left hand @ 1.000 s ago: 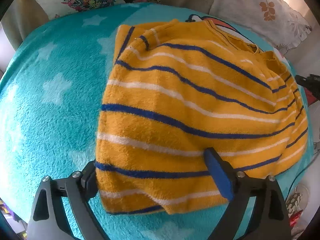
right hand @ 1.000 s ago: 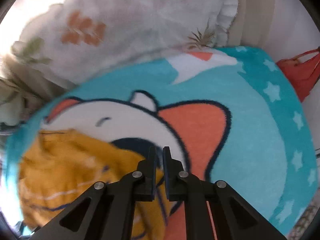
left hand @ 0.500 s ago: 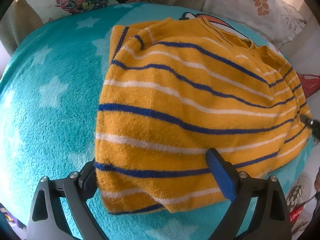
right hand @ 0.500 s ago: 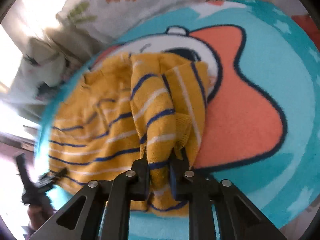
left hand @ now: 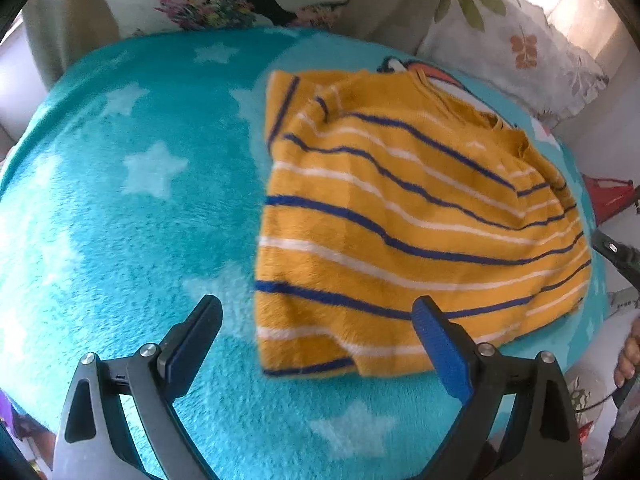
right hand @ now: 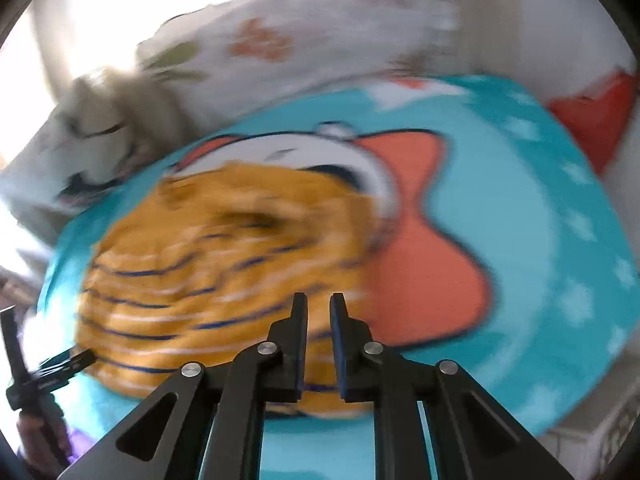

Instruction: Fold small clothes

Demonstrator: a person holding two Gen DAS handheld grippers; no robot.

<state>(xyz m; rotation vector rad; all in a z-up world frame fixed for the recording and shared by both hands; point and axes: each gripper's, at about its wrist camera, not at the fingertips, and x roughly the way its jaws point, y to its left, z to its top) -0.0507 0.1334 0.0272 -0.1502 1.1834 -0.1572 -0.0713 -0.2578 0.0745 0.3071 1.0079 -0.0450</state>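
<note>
On teal blanket [left hand: 120, 208] | striped sweater [left hand: 400, 232] folded flat, neckline far | left hand-held gripper [left hand: 316, 328] wide | right hand-held gripper [right hand: 319, 308] narrow, empty

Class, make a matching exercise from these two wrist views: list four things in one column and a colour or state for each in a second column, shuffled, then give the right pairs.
Things:
1. sweater
2. blanket
3. left claw
4. right claw

Descriptions:
A. turquoise with white stars
B. fingers spread wide, nothing held
C. mustard yellow with blue and white stripes, lying folded
D. fingers nearly together, a narrow gap, nothing between them

Pairs: 1-C, 2-A, 3-B, 4-D
</note>
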